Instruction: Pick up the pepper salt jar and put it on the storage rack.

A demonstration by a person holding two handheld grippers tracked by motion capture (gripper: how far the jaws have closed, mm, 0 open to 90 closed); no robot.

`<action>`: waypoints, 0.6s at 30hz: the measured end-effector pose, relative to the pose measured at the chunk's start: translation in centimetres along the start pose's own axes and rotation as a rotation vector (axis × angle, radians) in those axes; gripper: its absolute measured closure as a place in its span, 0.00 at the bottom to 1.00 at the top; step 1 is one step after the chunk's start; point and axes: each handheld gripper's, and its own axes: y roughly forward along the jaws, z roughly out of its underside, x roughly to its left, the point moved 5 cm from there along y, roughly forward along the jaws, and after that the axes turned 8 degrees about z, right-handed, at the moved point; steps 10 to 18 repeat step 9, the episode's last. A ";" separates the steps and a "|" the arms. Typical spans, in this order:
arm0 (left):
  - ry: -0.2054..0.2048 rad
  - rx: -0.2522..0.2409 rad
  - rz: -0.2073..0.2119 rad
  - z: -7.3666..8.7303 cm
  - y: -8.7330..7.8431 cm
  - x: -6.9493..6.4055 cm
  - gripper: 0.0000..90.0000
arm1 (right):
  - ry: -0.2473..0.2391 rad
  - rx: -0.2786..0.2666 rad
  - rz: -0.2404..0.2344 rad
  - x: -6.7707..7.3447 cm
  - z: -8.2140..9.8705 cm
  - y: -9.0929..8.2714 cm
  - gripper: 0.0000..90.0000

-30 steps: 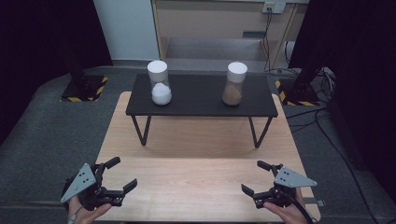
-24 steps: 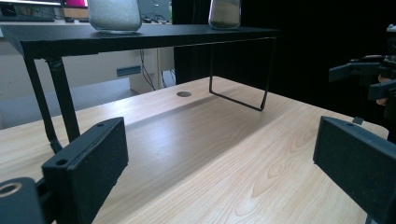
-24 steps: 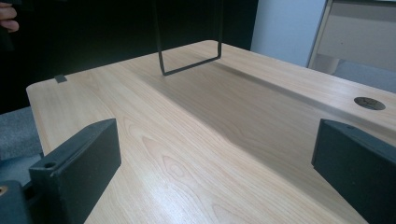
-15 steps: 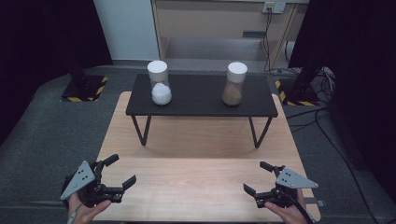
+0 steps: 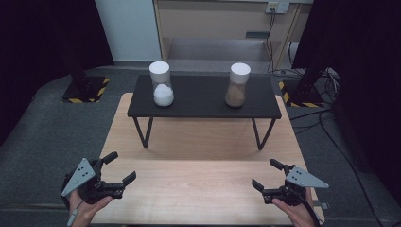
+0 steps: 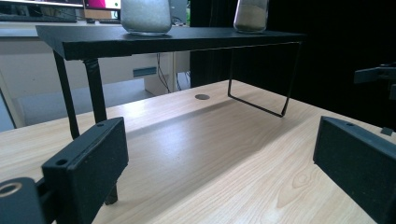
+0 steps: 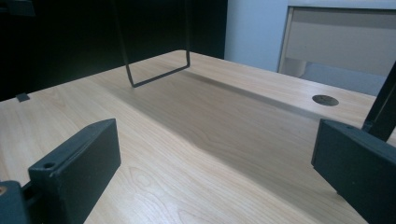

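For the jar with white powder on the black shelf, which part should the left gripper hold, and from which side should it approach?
Probably the narrow waist of the jar with white powder, between its white cap and the wider powder-filled base. It stands upright near the shelf's left end, so the left gripper, now open and low over the wooden table, could rise and come in level from the front.

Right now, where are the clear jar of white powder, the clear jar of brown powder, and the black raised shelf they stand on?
Clear jar of white powder (image 5: 161,85), high view, glass body.
Clear jar of brown powder (image 5: 237,86), high view, glass body.
Black raised shelf (image 5: 201,99), high view, bare top between the jars.
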 end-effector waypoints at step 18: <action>-0.004 -0.008 -0.007 0.0 -0.1 0.1 0.02 | 0.017 -0.011 0.010 -0.2 0.2 -0.2 0.02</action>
